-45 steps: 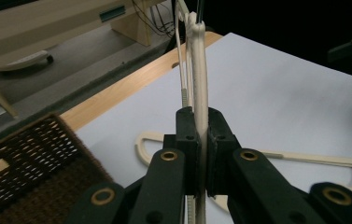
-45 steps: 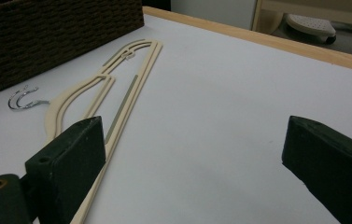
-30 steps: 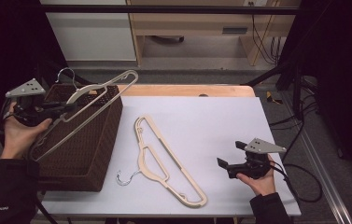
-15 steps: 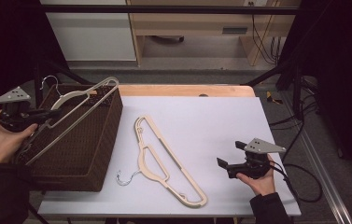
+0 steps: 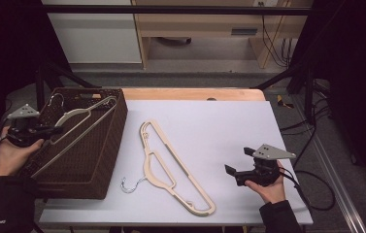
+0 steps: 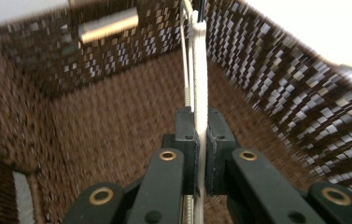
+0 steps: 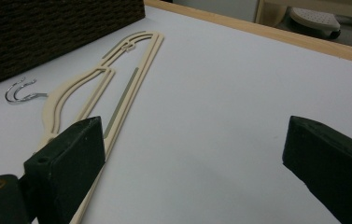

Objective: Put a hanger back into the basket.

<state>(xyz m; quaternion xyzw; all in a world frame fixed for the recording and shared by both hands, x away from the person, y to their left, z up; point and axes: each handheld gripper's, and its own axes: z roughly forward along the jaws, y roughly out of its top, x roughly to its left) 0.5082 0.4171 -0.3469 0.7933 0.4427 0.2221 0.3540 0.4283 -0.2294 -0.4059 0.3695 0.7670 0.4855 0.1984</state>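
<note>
High view: left gripper [image 5: 49, 130] sits at the basket's [image 5: 108, 160] left rim, clamped on a cream hanger [image 5: 81, 127]. That hanger lies tilted across the basket's open top, its metal hook [image 5: 57, 99] up by the far corner, its long bar running down toward the near left corner. Left hand [image 5: 10, 155] is outside the basket wall.

Left gripper view: jaws pinched tight on the hanger's [image 6: 200, 88] thin cream edge, which runs straight away over the woven brown basket [image 6: 108, 121] floor. Picture blurred at the edges.

On the table [image 5: 229, 126], right of the basket: more cream hangers stacked [image 5: 171, 167], lying flat, hooks [image 5: 131, 183] near the basket's near right corner. Two hooks show in the right gripper view [image 7: 20, 91].

Right gripper [image 5: 234, 171] is well right of the basket, beyond the stacked hangers, low over bare table in the right hand [image 5: 268, 187]. Its jaws stand wide apart, nothing between them; stacked hangers [image 7: 117, 88] pass just behind its left jaw.
</note>
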